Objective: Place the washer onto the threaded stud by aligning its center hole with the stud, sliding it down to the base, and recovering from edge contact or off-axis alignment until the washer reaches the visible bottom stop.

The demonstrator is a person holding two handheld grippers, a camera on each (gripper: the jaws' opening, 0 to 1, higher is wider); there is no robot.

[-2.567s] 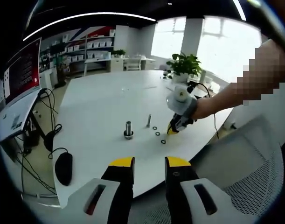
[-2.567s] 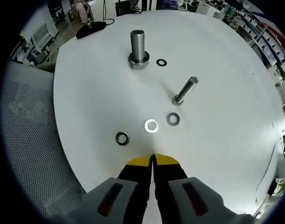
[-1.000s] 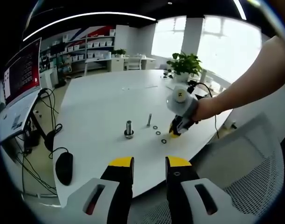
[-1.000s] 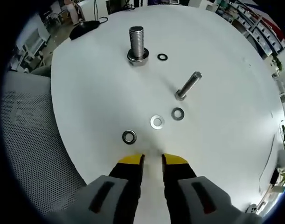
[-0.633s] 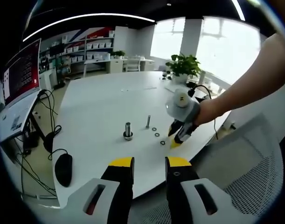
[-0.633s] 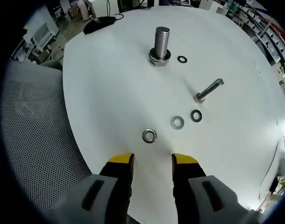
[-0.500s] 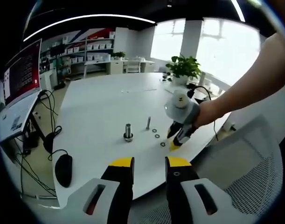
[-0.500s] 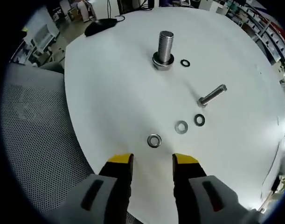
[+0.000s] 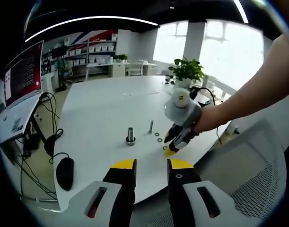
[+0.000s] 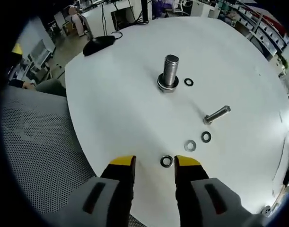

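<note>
The washer lies flat on the tabletop between the spread right claw tips (nearer its right one); the upright stud stands beyond.

Tool low over white bench, jaws spread, washer flat between the yellow tips. Two more washers just beyond, small bolt further on, upright threaded stud with a washer beside.
</note>
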